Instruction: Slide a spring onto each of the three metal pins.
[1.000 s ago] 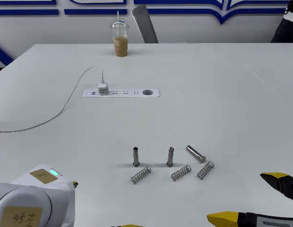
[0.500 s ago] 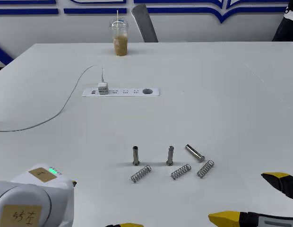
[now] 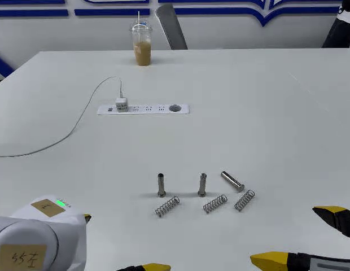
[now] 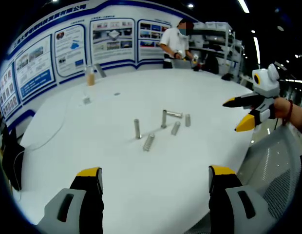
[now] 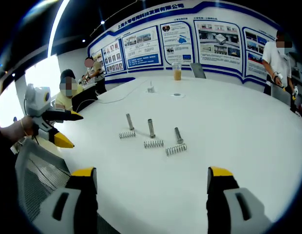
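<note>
Both claws are hanging released, jaws spread wide and gripping nothing: left claw (image 4: 156, 171), right claw (image 5: 151, 171), both hovering off the bench (image 3: 265, 113) near edge. Two pins (image 3: 161, 184) are standing upright side by side; third pin (image 3: 232, 180) is lying flat at their 3 o'clock. Three springs (image 3: 215, 203) are lying loose, one at each pin's 5 o'clock, all off the pins. Power strip (image 3: 143, 109) is sitting at 11 o'clock from them.

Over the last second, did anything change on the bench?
Nothing moved; only the head camera dipped slightly. The left gripper and right gripper stay open and empty, short of the parts. The two upright pins, the lying pin and the three springs are where they were.
</note>
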Action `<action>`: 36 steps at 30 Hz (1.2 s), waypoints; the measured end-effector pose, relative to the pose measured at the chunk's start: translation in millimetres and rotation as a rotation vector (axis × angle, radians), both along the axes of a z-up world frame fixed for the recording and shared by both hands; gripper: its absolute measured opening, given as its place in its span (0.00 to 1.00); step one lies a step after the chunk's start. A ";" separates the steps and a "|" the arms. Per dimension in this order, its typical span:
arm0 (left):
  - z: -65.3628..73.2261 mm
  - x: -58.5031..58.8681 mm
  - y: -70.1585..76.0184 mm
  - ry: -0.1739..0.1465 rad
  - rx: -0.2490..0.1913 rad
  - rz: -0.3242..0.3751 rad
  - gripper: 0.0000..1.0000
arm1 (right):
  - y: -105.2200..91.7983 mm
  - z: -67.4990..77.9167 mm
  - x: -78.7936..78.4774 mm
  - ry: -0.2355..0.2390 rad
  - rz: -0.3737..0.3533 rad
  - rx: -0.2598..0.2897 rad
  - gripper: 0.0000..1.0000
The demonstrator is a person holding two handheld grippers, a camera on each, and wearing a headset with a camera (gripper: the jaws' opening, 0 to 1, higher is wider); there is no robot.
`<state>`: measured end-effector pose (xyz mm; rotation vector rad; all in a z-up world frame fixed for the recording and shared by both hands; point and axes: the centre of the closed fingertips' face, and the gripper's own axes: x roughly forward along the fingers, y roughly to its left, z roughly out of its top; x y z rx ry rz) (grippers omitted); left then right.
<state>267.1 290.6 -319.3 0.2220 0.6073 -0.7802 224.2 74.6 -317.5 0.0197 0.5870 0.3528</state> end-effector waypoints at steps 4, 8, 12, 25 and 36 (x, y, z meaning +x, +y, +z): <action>0.8 0.0 -0.5 0.003 -0.010 0.004 0.92 | 0.5 -0.3 -0.1 0.001 0.000 0.001 0.95; 0.4 0.2 -0.5 0.005 -0.011 0.007 0.91 | 0.6 -2.0 1.4 0.006 0.002 -0.001 0.94; 0.5 -0.2 -2.0 0.006 -0.016 0.006 0.91 | -1.3 -2.0 5.2 0.005 -0.006 -0.008 0.90; -2.0 -0.3 -4.2 0.018 -0.028 0.006 0.89 | -6.0 -0.5 27.5 -0.009 -0.009 -0.028 0.84; -2.9 2.0 -6.0 0.015 -0.036 0.008 0.87 | -1.5 -0.6 48.3 -0.023 0.014 -0.035 0.80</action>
